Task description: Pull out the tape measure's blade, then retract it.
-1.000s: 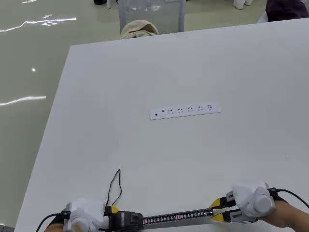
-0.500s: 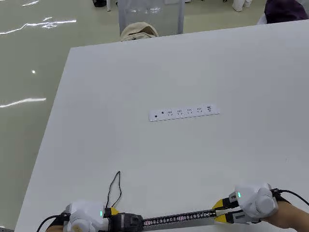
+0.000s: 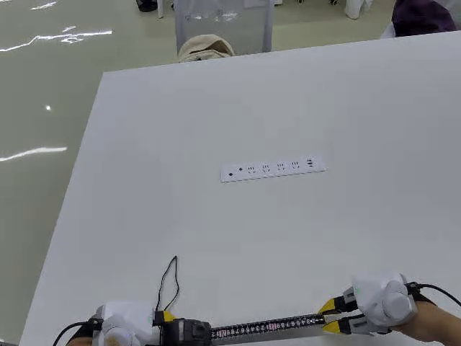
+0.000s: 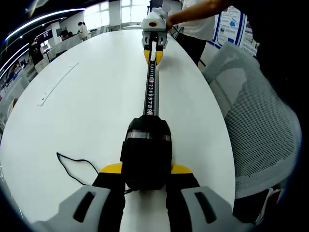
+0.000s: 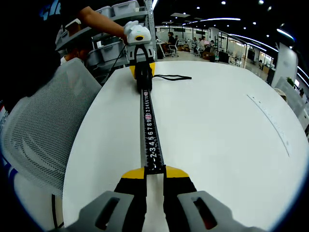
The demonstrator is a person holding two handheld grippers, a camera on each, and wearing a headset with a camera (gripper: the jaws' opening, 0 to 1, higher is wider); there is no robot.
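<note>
1. Left tool (image 4: 146,170): jaws clamped on the black tape measure case (image 4: 146,150), one yellow tip on each flank. The case sits at the bench's (image 3: 288,101) near edge, close to the near-left corner.
2. Right tool (image 5: 154,172): jaws pinched almost together on the free end of the blade (image 5: 150,128), farther right along the same near edge.
3. The blade is drawn out, straight and taut between the two tools, parallel to the near edge. Cannot tell whether it touches the bench top.
4. Head view gives the layout. A white power strip (image 3: 272,169) lies mid-bench, well apart from the tape. A thin black cord (image 3: 169,285) loops on the bench just beside the case, toward the middle.
5. The gripper views give the close detail. White numerals with a red mark read along the dark blade, and a grey mesh chair (image 4: 251,125) stands off the near edge.
6. Right gripper view: shelves (image 5: 116,29) with bins stand behind the left tool.
</note>
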